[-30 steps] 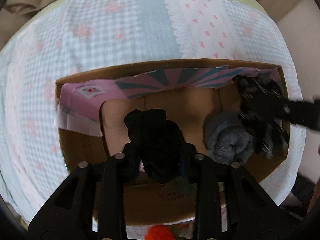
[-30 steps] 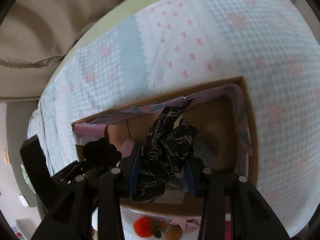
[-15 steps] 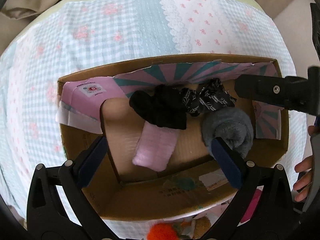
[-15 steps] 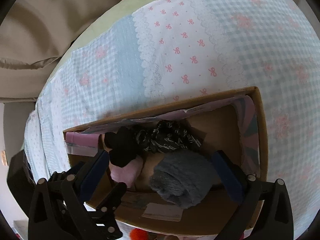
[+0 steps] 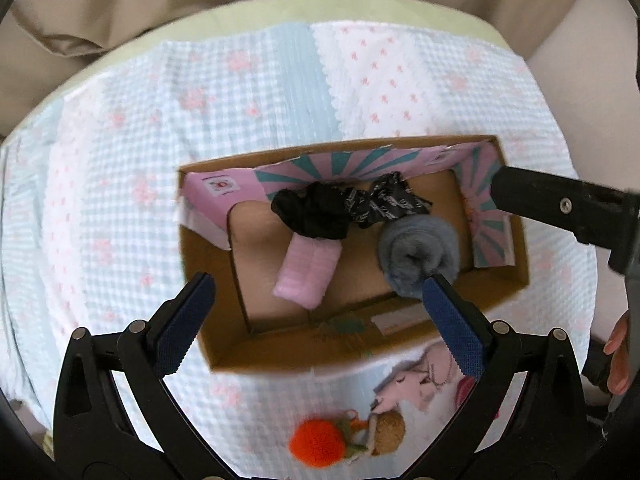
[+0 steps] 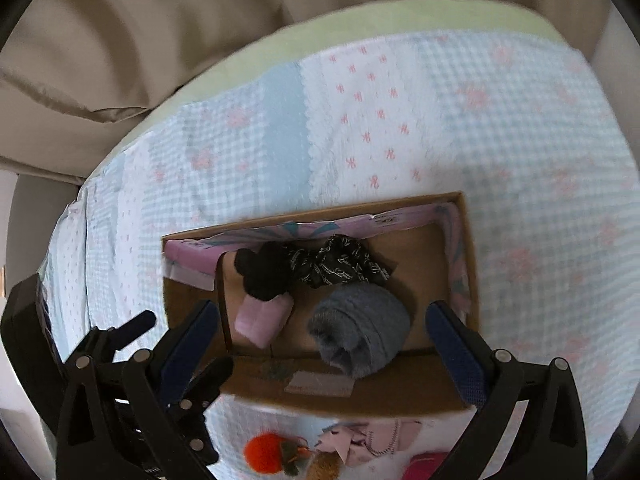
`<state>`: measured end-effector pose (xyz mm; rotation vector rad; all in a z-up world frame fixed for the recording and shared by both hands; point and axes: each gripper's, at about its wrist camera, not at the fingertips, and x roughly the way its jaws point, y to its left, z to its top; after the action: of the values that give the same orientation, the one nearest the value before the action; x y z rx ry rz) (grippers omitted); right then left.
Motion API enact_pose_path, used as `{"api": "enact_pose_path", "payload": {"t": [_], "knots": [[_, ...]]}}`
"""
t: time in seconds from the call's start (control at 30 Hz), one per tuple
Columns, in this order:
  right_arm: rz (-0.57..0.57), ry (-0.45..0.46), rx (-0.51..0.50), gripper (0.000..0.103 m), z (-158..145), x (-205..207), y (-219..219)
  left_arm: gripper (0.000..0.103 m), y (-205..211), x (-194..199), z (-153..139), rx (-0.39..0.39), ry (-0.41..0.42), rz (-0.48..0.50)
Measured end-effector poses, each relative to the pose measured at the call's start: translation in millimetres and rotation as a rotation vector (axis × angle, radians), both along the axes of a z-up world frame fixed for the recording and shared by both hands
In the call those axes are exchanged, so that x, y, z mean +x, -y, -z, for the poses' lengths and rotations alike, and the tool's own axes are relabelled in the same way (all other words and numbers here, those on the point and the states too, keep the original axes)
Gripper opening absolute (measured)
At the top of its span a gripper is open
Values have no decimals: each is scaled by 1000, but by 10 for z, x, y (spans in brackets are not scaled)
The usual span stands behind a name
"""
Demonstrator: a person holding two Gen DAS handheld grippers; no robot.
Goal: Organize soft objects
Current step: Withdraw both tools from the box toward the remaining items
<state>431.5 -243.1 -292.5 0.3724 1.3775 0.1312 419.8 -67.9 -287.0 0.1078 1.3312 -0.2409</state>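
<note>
An open cardboard box (image 5: pixel 208 332) (image 6: pixel 468 248) sits on the bed. Inside lie a black cloth (image 5: pixel 316 212) (image 6: pixel 266 276), a black patterned scarf (image 5: pixel 394 202) (image 6: pixel 340 266), a rolled grey fuzzy item (image 5: pixel 418 254) (image 6: pixel 362 330) and a folded pink cloth (image 5: pixel 306 270) (image 6: pixel 262 316). My left gripper (image 5: pixel 316 292) is open and empty above the box's near edge. My right gripper (image 6: pixel 320 324) is open and empty above the box; its body shows in the left wrist view (image 5: pixel 560 208).
The bed has a blue and pink checked quilt (image 5: pixel 120 160) (image 6: pixel 540 160). In front of the box lie an orange pompom toy (image 5: pixel 318 442) (image 6: pixel 264 454) and a pink cloth (image 5: pixel 416 390) (image 6: pixel 360 440). Beige curtain hangs behind the bed.
Both grippers opened and dropped the black cloth and the patterned scarf into the box, then drew back and up from it.
</note>
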Motion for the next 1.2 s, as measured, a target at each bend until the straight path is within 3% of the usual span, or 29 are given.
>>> {"api": "enact_pose_path", "payload": {"t": [0.2,0.43,0.73,0.9,1.0,1.2], "knots": [[-69,124,-110,103,-631,-359,-31,103,-56,-360,-566,1,88,-10],[-82,244,-142,103,-1280,-896,33,103,-210,-995,-1213,-21,206,-48],[-49,387,-187,103,-1875,-1873,192,103,-389,-2001,-1729,-46,344,-133],[-50,466,-272,103,-2030,-2380,199,103,-368,-2508,-1829,-55,393,-147],[-63,490,-264,103,-1996,-2631,237,103,-351,-2769,-1815,-71,411,-171],[-67,489,-224,103,-1719,-3059,377,103,-238,-3205,-1502,-68,420,-202]]}}
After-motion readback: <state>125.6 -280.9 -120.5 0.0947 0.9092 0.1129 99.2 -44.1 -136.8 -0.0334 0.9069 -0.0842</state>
